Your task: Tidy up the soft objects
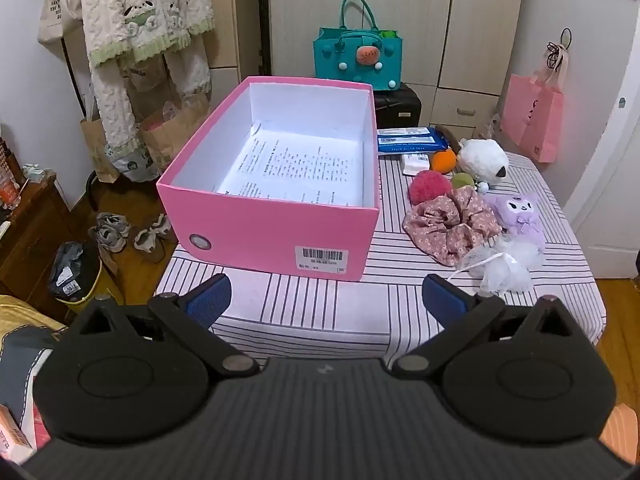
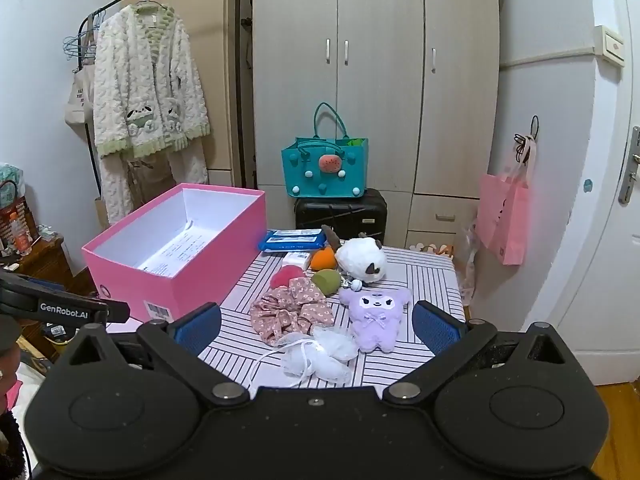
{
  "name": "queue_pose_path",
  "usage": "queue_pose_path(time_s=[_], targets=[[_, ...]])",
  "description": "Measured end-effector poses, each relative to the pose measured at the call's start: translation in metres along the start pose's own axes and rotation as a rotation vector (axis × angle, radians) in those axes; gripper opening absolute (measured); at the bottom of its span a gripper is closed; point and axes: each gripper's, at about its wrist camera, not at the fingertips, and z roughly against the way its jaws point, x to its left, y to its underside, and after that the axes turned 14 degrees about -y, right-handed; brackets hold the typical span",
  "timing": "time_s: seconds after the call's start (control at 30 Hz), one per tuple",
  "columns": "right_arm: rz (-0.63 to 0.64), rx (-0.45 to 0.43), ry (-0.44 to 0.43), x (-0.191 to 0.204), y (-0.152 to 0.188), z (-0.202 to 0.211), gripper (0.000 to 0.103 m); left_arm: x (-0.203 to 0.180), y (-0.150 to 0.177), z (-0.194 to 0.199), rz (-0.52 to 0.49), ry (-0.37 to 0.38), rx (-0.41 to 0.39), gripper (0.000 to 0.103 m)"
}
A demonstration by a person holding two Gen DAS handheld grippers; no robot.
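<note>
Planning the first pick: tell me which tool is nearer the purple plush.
Right. The right tool is open directly before the purple plush; the left tool faces the pink box, plush off to its side.

The tabletop [image 2: 420, 280] wears a white cloth ruled with dark stripes, and on it stands a pink box [image 1: 280, 232] with a white inside. Beside it lie a pink scrunchie [image 2: 290, 314] sprigged with small white flowers, a lilac plush [image 2: 376, 316], a white mesh puff [image 2: 320, 356], a white plush [image 2: 362, 260] with dark ears, and red [image 2: 286, 274], orange [image 2: 323, 259] and green pompoms [image 2: 326, 282]. Each claw [image 2: 316, 326] is black with blue pads [image 2: 434, 330].
</note>
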Motion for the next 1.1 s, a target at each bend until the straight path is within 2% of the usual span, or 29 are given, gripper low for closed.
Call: queue_pose_path(time_s=[0.57,0.8,1.0,1.1], targets=[[-0.022,0.001,0.001,-0.007,0.006,-0.002,0.103,-0.003,0.003,-0.002,-0.014,0.007,0.007,0.103],[-0.014,-0.023,0.005,-0.007,0.010,0.002,0.103,-0.006,0.007,0.006,-0.030,0.003,-0.046,0.103],[-0.006,-0.063,0.005,-0.005,0.015,0.006,0.103,-0.005,0.012,0.015,-0.010,0.043,-0.113,0.103],[-0.007,-0.069,0.009,-0.005,0.017,0.007,0.103,-0.007,0.014,0.018,-0.019,0.025,-0.139,0.103]])
